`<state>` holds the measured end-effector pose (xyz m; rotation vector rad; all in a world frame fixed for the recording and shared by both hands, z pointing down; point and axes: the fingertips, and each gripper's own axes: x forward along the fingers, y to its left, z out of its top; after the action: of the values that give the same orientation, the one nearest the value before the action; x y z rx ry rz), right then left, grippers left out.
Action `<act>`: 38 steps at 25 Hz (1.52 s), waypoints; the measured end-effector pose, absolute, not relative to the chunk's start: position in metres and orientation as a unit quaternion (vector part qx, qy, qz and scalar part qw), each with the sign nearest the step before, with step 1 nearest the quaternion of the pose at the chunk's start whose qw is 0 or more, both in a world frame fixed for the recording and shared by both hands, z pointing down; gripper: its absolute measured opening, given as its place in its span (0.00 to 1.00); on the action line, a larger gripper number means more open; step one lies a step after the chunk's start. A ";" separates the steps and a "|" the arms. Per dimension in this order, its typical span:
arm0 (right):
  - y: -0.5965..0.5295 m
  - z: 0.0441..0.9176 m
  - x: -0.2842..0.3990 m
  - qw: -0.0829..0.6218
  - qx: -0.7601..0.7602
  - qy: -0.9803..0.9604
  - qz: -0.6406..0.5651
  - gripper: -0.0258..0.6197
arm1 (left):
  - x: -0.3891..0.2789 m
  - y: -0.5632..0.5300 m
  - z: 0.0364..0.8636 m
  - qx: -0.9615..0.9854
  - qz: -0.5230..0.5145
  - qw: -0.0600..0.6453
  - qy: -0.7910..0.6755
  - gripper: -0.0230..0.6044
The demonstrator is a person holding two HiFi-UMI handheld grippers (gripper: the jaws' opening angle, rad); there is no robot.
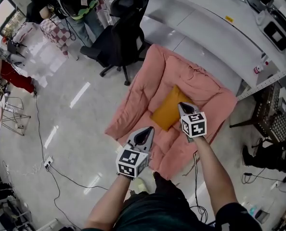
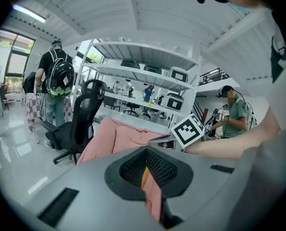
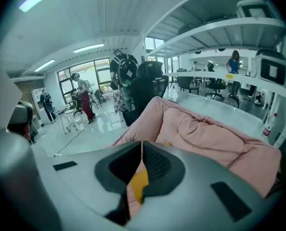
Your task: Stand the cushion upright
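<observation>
The left gripper [image 1: 151, 128] and right gripper [image 1: 180, 104] are shut, empty. The cushion [image 1: 168, 112] should be pinched at 12 o'clock and lifted slowly.

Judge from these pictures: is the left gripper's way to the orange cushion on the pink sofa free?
Probably yes. Only bare pink sofa lies between the left gripper and the orange cushion. The right gripper hangs at the cushion's right-hand corner, leaving the near edge uncovered.
</observation>
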<state>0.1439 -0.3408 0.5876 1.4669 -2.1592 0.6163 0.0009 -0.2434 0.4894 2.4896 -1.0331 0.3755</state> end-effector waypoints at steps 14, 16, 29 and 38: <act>-0.235 0.477 0.097 0.120 0.572 -0.789 0.191 0.05 | -0.031 -0.201 0.446 0.895 0.114 0.213 -0.376 0.05; -0.221 0.464 0.090 0.112 0.575 -0.789 0.185 0.05 | -0.038 -0.193 0.437 0.894 0.108 0.214 -0.379 0.05; -0.145 0.380 0.040 0.076 0.580 -0.802 0.123 0.05 | -0.086 -0.135 0.376 0.895 0.068 0.202 -0.391 0.05; -0.106 0.327 0.029 0.044 0.587 -0.803 0.089 0.05 | -0.118 -0.111 0.328 0.894 0.044 0.177 -0.408 0.05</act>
<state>0.0293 -0.1056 0.3266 1.7950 -2.4558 0.2733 -0.1177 -0.1106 0.3282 2.5308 -1.1551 0.1256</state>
